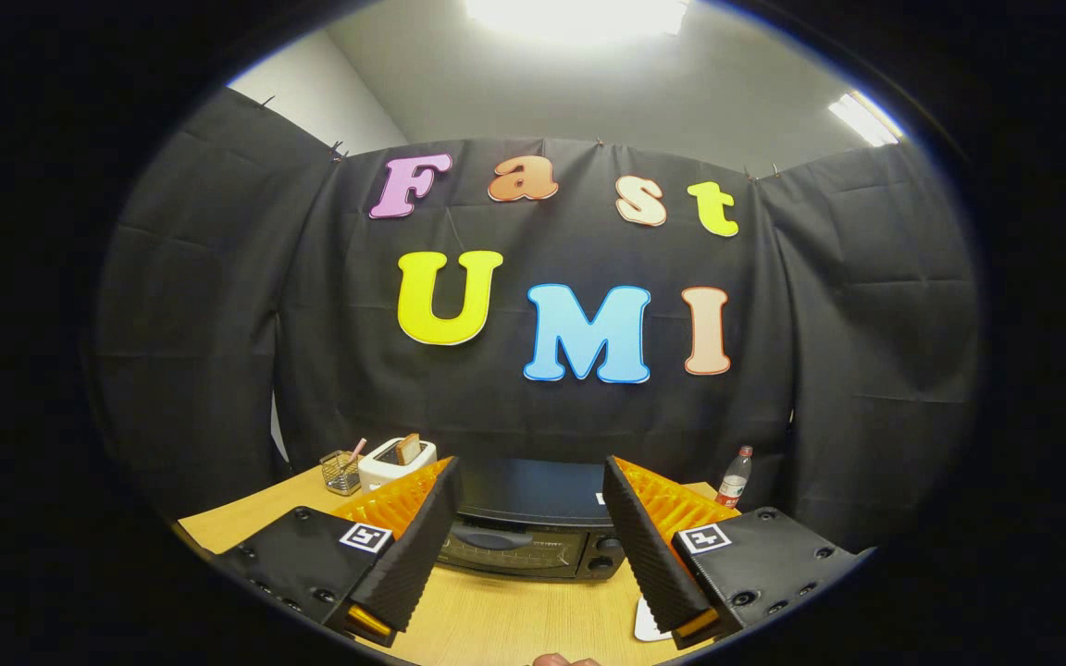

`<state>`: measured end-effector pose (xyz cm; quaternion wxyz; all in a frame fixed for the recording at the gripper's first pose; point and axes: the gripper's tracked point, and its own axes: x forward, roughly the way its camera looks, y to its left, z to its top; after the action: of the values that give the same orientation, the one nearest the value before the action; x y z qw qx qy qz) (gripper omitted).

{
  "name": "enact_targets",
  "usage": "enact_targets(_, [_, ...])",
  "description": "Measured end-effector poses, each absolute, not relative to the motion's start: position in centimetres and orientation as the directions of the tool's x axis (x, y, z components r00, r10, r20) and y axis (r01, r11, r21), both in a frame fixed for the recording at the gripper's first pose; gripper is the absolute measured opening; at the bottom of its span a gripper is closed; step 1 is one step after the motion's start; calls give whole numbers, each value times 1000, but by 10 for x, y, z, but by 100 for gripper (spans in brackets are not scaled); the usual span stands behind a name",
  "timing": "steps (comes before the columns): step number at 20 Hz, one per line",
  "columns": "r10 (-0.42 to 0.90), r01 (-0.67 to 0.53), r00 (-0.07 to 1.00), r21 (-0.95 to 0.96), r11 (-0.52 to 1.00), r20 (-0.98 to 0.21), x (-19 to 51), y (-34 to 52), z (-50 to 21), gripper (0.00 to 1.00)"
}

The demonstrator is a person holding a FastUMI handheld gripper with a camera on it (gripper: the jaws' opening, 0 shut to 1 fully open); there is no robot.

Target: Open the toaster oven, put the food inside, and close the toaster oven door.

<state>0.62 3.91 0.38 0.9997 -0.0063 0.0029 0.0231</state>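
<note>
Two ribbed fingers of the gripper [533, 536] stand spread wide at the bottom of the gripper view, grasping nothing — released, with plain air between them. Framed in that gap, low in the centre of the frame, sits the black box-shaped toaster oven [533, 527] on the pale wooden table [514, 620], its glass door shut and its dark handle across the top of the door. It lies beyond the fingertips, apart from them.

From where things stand, I'd say the door is the first worry: the handle is slim and the fingers are high and level, so a reach could slide over the top of the oven or nudge the whole box backward instead of hooking the handle. A white flat thing [649, 624] peeks out by the right finger at the lower edge; I cannot tell whether it holds the food, and a careless swing could clip it.

Off in the lower left sit a white pop-up toaster with a slice of bread [396, 461] and a small wire-mesh basket [340, 472]; at lower right stands a clear plastic bottle with a red cap [734, 478].

The gripper is held nearly level, pointed straight at the oven from above table height.
</note>
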Motion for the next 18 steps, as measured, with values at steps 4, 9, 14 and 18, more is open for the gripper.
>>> enact_targets(4, [52,-52,998,-10,999,-37,17,45,1,97])
enact_targets(9, [45,-45,997,-1,999,-59,39,50,0,97])
enact_targets(14, [50,-48,995,28,998,-90,71,63,-12,97])
enact_targets(18, [59,-54,988,39,998,-146,97,69,-37,97])
